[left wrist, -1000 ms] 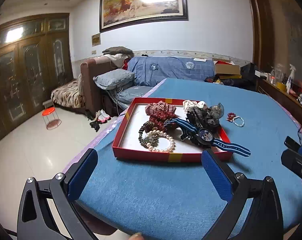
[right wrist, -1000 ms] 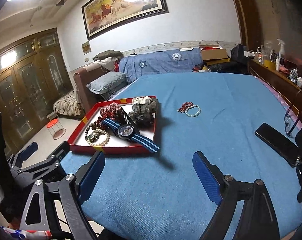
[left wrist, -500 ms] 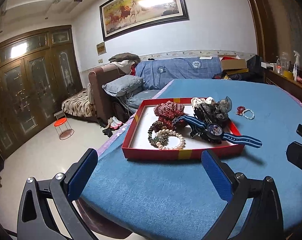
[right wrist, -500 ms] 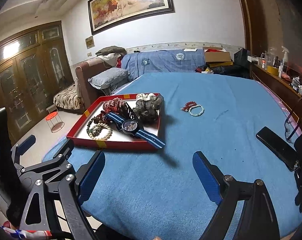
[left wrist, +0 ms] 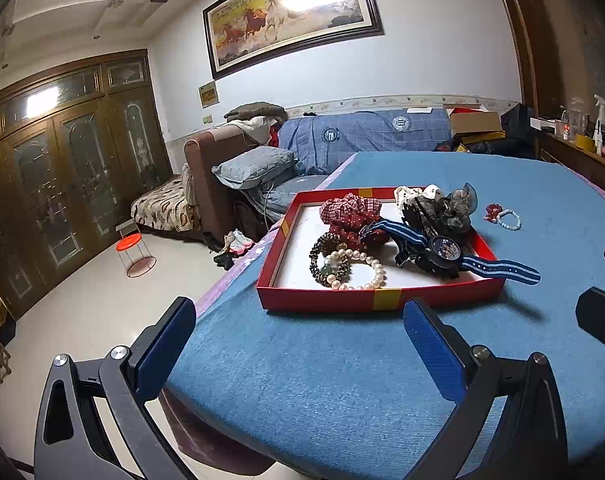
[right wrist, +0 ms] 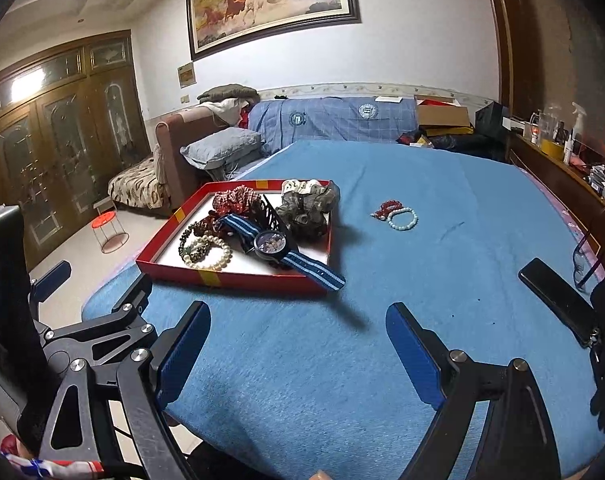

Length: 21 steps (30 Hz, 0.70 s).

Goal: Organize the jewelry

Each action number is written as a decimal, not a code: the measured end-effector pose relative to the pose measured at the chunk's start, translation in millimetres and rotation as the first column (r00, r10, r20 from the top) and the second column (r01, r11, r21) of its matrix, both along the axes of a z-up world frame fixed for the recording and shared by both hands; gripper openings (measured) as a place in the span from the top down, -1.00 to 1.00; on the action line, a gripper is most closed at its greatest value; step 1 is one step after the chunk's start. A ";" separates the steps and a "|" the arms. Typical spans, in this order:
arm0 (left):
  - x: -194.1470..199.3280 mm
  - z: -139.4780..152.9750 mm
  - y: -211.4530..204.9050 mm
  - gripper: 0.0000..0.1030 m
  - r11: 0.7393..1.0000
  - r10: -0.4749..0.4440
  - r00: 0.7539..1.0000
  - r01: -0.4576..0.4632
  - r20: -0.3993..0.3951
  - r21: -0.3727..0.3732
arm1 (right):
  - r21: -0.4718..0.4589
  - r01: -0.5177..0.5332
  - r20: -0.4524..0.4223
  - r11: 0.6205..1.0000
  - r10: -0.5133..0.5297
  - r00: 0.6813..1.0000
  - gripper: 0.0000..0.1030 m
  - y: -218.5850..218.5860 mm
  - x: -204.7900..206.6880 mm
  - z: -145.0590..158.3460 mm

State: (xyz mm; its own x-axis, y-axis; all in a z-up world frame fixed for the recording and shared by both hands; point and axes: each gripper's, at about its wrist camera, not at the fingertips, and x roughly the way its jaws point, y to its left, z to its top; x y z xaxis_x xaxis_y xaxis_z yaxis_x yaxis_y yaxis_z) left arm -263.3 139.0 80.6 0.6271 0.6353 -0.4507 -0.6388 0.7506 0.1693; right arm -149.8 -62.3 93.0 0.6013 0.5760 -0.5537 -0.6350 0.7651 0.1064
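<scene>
1. The desk [right wrist: 442, 320], covered in a blue cloth, filled most of both views.
2. A shallow red tray [left wrist: 322, 300] with a white floor and yellow tape marks on its rim sat on the cloth toward the left edge of the desk, ahead of both grippers.
3. The left gripper [left wrist: 298, 344] hovered just short of the tray's near wall, its blue-padded jaws spread wide with nothing between them.
4. The right gripper [right wrist: 298, 344] hung over bare cloth to the right of the tray – jaws likewise wide apart and empty.
5. Inside the tray lay a heap of fabric scrunchies: a red checked one [left wrist: 348, 208] at the back and a grey-green one [right wrist: 308, 206] beside it.
6. A watch [right wrist: 271, 242] with a dark face and a navy strap striped in pale blue lay across the tray – one strap end [right wrist: 326, 276] hung out over the near right corner.
7. A pearl bracelet [left wrist: 358, 270] rested at the tray's front, touching a darker beaded bracelet [left wrist: 326, 260].
8. Outside the tray, well apart to its right on the cloth, a red beaded bracelet [right wrist: 387, 207] and a pale beaded one [right wrist: 402, 218] lay touching each other.
</scene>
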 end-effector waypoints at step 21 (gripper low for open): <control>-0.6 -4.8 5.0 -1.00 1.000 0.005 1.000 -0.005 -0.011 -0.003 | -0.042 -0.012 -0.011 0.999 0.012 1.000 -0.80 13.6 -2.2 -5.1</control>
